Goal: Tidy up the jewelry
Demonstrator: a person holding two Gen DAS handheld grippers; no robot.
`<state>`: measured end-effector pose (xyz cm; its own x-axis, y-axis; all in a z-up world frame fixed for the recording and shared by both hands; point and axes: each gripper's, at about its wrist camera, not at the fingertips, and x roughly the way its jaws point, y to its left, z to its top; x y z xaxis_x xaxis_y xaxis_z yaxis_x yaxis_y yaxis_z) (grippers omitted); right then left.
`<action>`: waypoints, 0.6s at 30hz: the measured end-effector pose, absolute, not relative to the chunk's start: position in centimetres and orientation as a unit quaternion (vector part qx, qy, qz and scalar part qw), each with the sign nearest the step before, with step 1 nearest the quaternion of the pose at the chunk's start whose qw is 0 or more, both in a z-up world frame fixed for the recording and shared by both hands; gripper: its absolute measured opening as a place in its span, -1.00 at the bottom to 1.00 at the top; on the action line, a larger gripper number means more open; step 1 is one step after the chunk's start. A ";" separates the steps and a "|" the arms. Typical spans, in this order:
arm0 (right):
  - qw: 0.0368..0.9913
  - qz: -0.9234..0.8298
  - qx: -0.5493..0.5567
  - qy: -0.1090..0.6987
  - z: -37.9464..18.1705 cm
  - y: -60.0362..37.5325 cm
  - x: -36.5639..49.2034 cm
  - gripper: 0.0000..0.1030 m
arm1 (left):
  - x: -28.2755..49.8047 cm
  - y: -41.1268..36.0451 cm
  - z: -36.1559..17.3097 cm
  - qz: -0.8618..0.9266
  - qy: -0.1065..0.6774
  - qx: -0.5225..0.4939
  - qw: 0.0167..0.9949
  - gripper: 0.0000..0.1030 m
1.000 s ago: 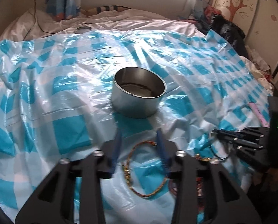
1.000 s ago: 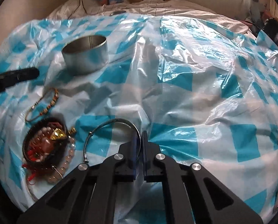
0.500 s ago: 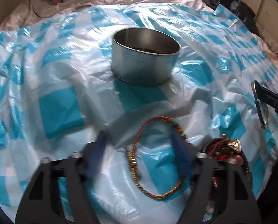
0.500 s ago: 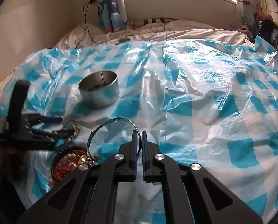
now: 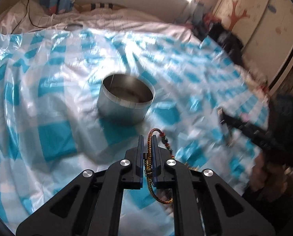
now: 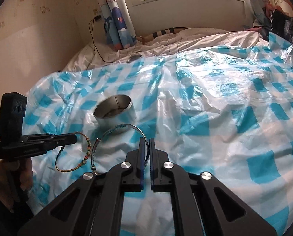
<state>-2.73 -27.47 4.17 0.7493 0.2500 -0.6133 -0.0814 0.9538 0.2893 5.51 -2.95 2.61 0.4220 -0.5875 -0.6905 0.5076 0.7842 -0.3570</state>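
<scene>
- The left gripper [image 5: 148, 137] has just been closing and is now clenched on the braided cord bracelet [image 5: 150, 149]: the cord runs straight up between the two blue pads, its top loop curling just beyond the tips, the rest dangling below and to the right.
- The right gripper [image 6: 146, 140] is likewise clamped, pinching the rim of the thin metal bangle [image 6: 115, 131]; most of the hoop juts out ahead and to the left of its tips.
- Judged from the task, the step in hand is carrying both pieces to the steel tin [image 5: 125, 104]. To do it well, each claw should hold its squeeze until its piece hangs over the open mouth, then let go one after the other, so cord and bangle do not tangle.
- The tin stands on the blue-checked plastic sheet [image 5: 54, 141], ahead of the left claw and a little to the left, near but apart; from the right claw it sits ahead-left, just past the bangle's far edge.
- Something dark already lies inside the tin; what it is cannot be told.
</scene>
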 end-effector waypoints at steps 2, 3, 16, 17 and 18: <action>0.931 0.096 0.114 0.334 5.1 -26.6 -1.7 -0.91 | 6.6 -3.3 4.4 -0.324 0.408 -0.058 0.852 -0.88; 0.934 0.099 0.103 0.328 5.8 -26.0 -1.0 -0.91 | 7.2 -3.5 5.1 -0.321 0.401 -0.057 0.856 -0.88; 0.939 0.077 -0.034 0.334 4.7 -19.9 9.0 -0.90 | 15.8 -5.0 2.8 -0.260 0.424 -0.068 0.865 -0.06; 0.937 0.077 -0.037 0.338 4.3 -19.7 9.5 -0.90 | 15.9 -4.6 2.6 -0.246 0.422 -0.067 0.870 0.07; 0.933 0.077 -0.041 0.349 3.6 -19.4 10.3 -0.91 | 15.9 -4.1 2.7 -0.233 0.418 -0.067 0.875 0.16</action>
